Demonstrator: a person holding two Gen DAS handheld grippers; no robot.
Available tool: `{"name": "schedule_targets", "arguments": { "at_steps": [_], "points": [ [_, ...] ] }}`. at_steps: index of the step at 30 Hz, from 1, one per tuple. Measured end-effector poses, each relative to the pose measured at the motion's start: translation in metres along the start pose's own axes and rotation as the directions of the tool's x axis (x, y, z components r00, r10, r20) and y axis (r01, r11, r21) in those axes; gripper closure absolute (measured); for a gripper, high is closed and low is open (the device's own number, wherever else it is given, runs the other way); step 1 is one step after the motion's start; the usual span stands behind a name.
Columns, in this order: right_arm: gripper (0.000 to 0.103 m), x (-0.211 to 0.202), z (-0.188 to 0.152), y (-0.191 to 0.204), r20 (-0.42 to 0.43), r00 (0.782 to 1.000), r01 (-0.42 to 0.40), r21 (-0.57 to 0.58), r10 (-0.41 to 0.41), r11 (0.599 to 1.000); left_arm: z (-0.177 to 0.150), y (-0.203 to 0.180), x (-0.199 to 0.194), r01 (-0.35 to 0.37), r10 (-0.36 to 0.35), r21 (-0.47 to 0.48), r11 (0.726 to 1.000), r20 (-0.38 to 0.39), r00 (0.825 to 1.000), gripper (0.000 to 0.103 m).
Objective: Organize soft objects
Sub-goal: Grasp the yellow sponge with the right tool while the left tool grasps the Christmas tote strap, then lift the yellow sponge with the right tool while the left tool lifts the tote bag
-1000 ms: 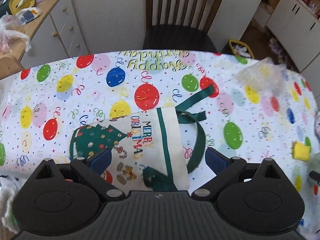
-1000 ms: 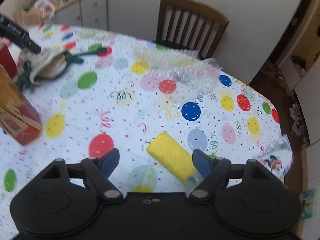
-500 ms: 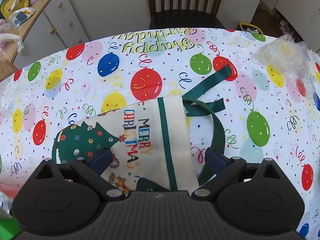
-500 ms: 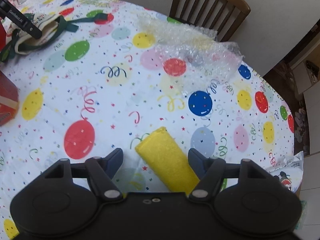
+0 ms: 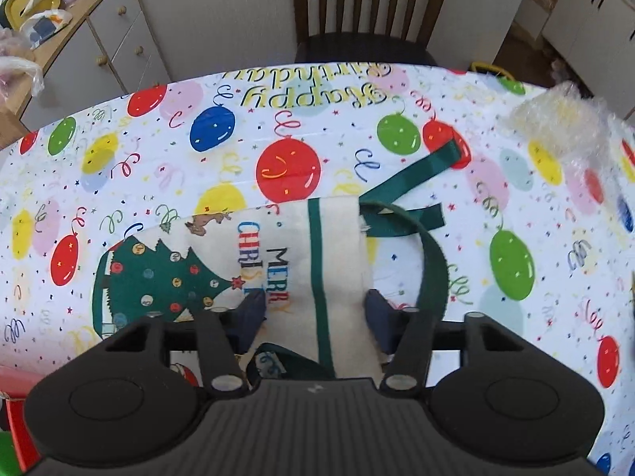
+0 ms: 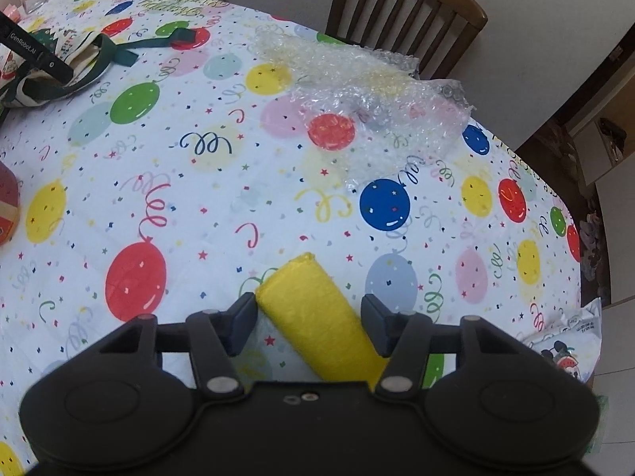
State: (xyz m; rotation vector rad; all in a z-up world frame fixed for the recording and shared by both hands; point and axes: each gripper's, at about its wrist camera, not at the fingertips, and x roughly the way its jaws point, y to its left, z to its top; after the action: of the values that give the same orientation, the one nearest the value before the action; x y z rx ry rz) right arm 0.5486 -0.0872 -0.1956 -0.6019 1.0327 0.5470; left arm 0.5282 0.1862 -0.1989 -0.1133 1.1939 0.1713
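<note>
Left gripper (image 5: pixel 315 307): angled steeply down over the cloth bag; its jaws are closing, with the bag's top hem bunched between the 2 blue pads, and both pads look pressed into the fabric.
Christmas tote bag (image 5: pixel 222 261): cream cloth printed with a green tree and "MERRY CHRISTMAS", lying flat on the table with its open end towards the right of the left wrist view.
Bag handles (image 5: pixel 432 261): dark green webbing, 1 loop curving past the right pad, another strap trailing across a red balloon print.
Right gripper (image 6: pixel 307 317): angled down over the yellow roll; its jaws are closing, the roll lies between them, the left pad is just at its edge and a gap shows beside the right pad.
Yellow sponge roll (image 6: pixel 317 313): a soft yellow cylinder lying slantwise on the table, its far end pointing up-left.
Bubble wrap (image 6: pixel 365 91): a crumpled clear sheet near the far table edge, well apart from the roll.
Tablecloth (image 6: pixel 190 182): white with coloured balloons, streamers and "Happy Birthday".
Wooden chair (image 5: pixel 369 4): dark, pushed against the far side of the table.
</note>
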Motion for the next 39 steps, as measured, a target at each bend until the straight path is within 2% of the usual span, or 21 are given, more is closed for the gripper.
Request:
{"name": "schedule_targets", "arguments": {
  "at_steps": [1, 2, 4, 6, 9, 12, 14, 19, 22, 27, 32, 36, 37, 39],
  "points": [
    [0.050, -0.001, 0.000, 0.001, 0.007, 1.000, 0.003, -0.004, -0.003, 1.000, 0.000, 0.001, -0.001, 0.008, -0.008, -0.008, 1.000, 0.007, 1.000, 0.070],
    [0.053, -0.002, 0.000, 0.002, 0.015, 1.000, 0.006, -0.009, -0.006, 1.000, 0.000, 0.001, -0.002, 0.019, -0.019, -0.013, 1.000, 0.014, 1.000, 0.086],
    [0.059, -0.004, 0.002, 0.004, 0.030, 0.999, 0.012, -0.015, -0.012, 1.000, -0.001, 0.002, -0.006, 0.055, -0.054, -0.027, 0.998, 0.029, 0.998, 0.087],
    [0.076, -0.010, 0.005, 0.005, 0.060, 0.998, 0.009, -0.011, -0.009, 1.000, -0.001, 0.002, -0.007, 0.073, -0.071, -0.042, 0.996, 0.034, 0.997, 0.090],
    [0.084, -0.015, 0.009, 0.005, 0.085, 0.996, 0.030, 0.001, -0.030, 1.000, -0.003, 0.002, -0.011, 0.088, -0.085, -0.047, 0.995, 0.058, 0.995, 0.094],
    [0.088, -0.021, 0.008, 0.004, 0.116, 0.993, 0.033, 0.023, -0.036, 0.999, -0.004, 0.004, -0.019, 0.104, -0.100, -0.057, 0.993, 0.083, 0.992, 0.097],
    [0.089, -0.028, 0.007, 0.001, 0.143, 0.990, 0.002, 0.058, -0.010, 0.998, -0.004, 0.006, -0.025, 0.120, -0.113, -0.063, 0.991, 0.097, 0.989, 0.098],
    [0.091, -0.049, 0.013, 0.008, 0.213, 0.974, -0.105, 0.093, 0.083, 0.990, -0.004, 0.007, -0.041, 0.178, -0.169, -0.072, 0.981, 0.126, 0.978, 0.099],
    [0.091, -0.052, 0.016, 0.022, 0.227, 0.964, -0.159, 0.078, 0.137, 0.984, -0.003, 0.001, -0.048, 0.226, -0.217, -0.059, 0.972, 0.129, 0.968, 0.099],
    [0.090, -0.044, 0.021, 0.044, 0.202, 0.969, -0.151, 0.022, 0.143, 0.988, -0.002, -0.011, -0.051, 0.229, -0.228, 0.005, 0.973, 0.097, 0.969, 0.098],
    [0.089, -0.037, 0.022, 0.046, 0.187, 0.971, -0.158, 0.030, 0.149, 0.987, -0.004, -0.011, -0.062, 0.192, -0.201, 0.137, 0.972, 0.054, 0.978, 0.095],
    [0.089, -0.029, 0.022, 0.054, 0.163, 0.976, -0.147, 0.006, 0.144, 0.989, -0.014, -0.015, -0.063, 0.136, -0.143, 0.293, 0.947, 0.002, 0.990, 0.094],
    [0.089, -0.028, 0.022, 0.056, 0.160, 0.976, -0.148, 0.003, 0.146, 0.989, -0.018, -0.017, -0.063, 0.121, -0.127, 0.334, 0.935, -0.003, 0.992, 0.092],
    [0.087, -0.025, 0.021, 0.057, 0.151, 0.977, -0.150, -0.002, 0.148, 0.989, -0.026, -0.021, -0.063, 0.090, -0.095, 0.395, 0.914, -0.008, 0.995, 0.077]
  ]
}}
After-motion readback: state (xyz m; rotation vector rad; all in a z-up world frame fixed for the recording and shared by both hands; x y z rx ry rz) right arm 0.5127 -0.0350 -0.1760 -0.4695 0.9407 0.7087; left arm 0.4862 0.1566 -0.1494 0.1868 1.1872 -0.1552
